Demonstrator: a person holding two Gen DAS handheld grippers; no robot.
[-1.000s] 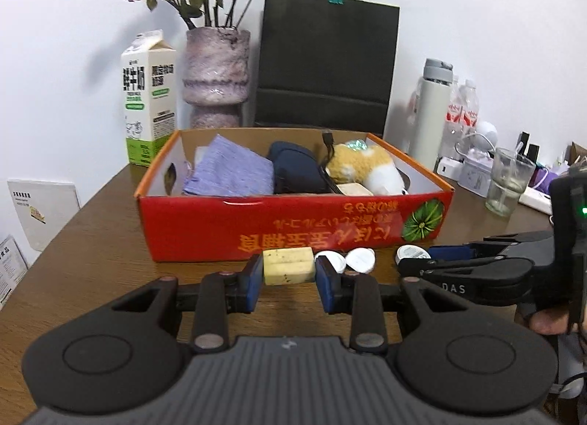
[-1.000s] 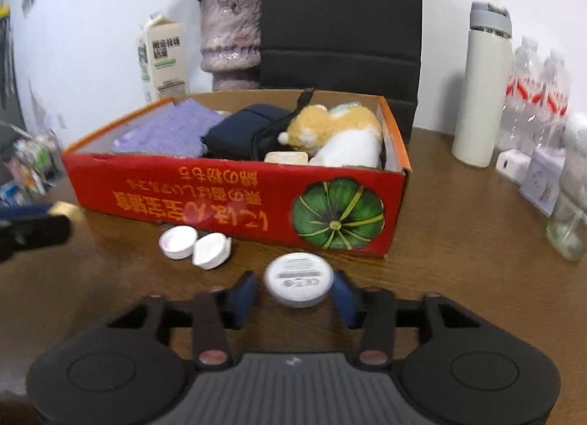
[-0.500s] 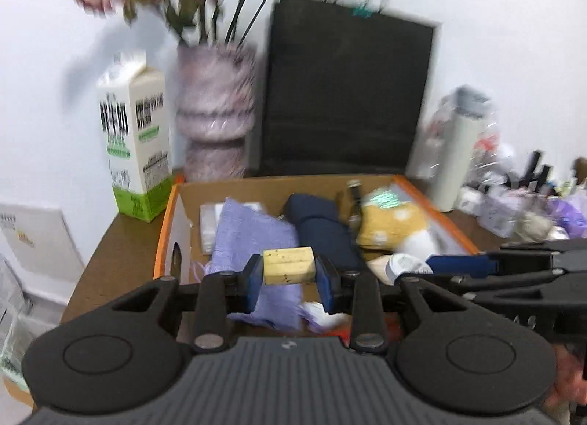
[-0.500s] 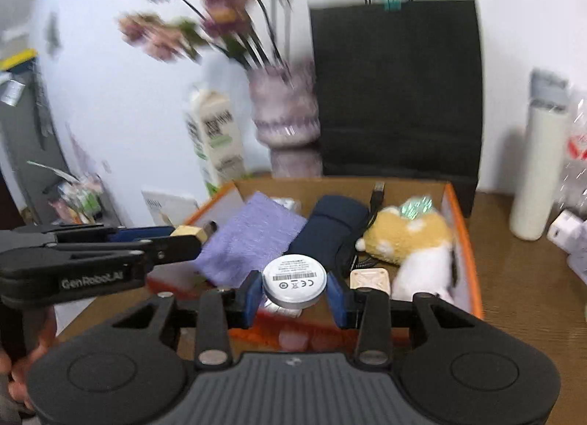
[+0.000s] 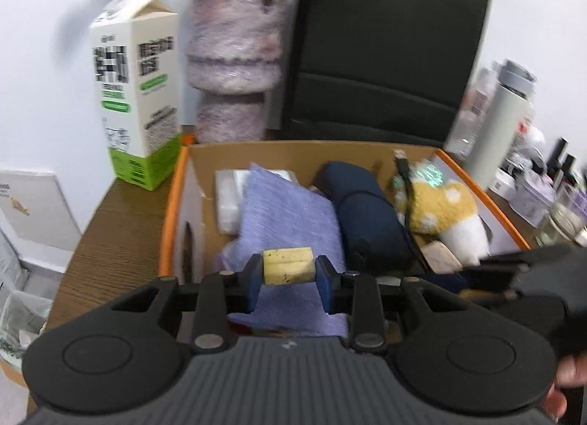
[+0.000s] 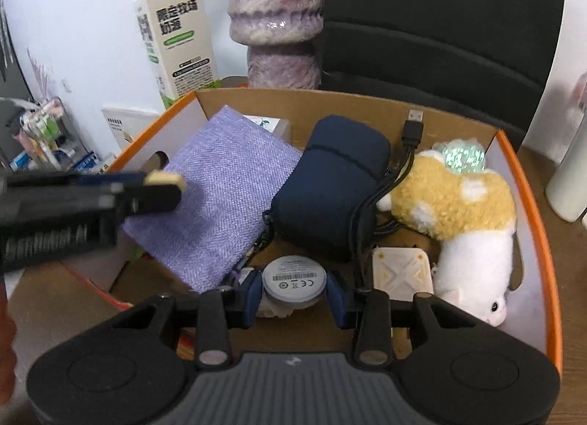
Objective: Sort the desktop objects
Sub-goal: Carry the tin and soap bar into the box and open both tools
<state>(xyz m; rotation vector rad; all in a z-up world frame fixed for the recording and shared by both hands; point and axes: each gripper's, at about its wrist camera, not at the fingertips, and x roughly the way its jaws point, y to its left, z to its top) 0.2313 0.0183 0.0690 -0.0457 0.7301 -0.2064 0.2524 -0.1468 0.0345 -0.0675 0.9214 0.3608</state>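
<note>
My left gripper (image 5: pixel 289 278) is shut on a pale yellow eraser block (image 5: pixel 288 266) and hangs over the purple cloth pouch (image 5: pixel 286 219) inside the orange cardboard box (image 5: pixel 169 205). In the right wrist view the same left gripper (image 6: pixel 161 186) reaches in from the left with the eraser block (image 6: pixel 164 178) at its tip. My right gripper (image 6: pixel 294 293) is shut on a round grey-white puck (image 6: pixel 294 280), above the box's front middle. Behind it lie the purple pouch (image 6: pixel 220 197), a navy pouch (image 6: pixel 337 183), a black USB cable (image 6: pixel 411 135) and a plush toy (image 6: pixel 462 212).
Behind the box (image 6: pixel 543 227) stand a milk carton (image 5: pixel 137 84), a mottled purple vase (image 5: pixel 234 43) and a black paper bag (image 5: pixel 389 47). A white flask (image 5: pixel 502 120) and a glass jar (image 5: pixel 561 223) stand at the right. A small cream square device (image 6: pixel 401 273) lies inside the box.
Both grippers have risen from the table in front of the box and moved forward over it, each still holding its object. They now tilt down into the box.
</note>
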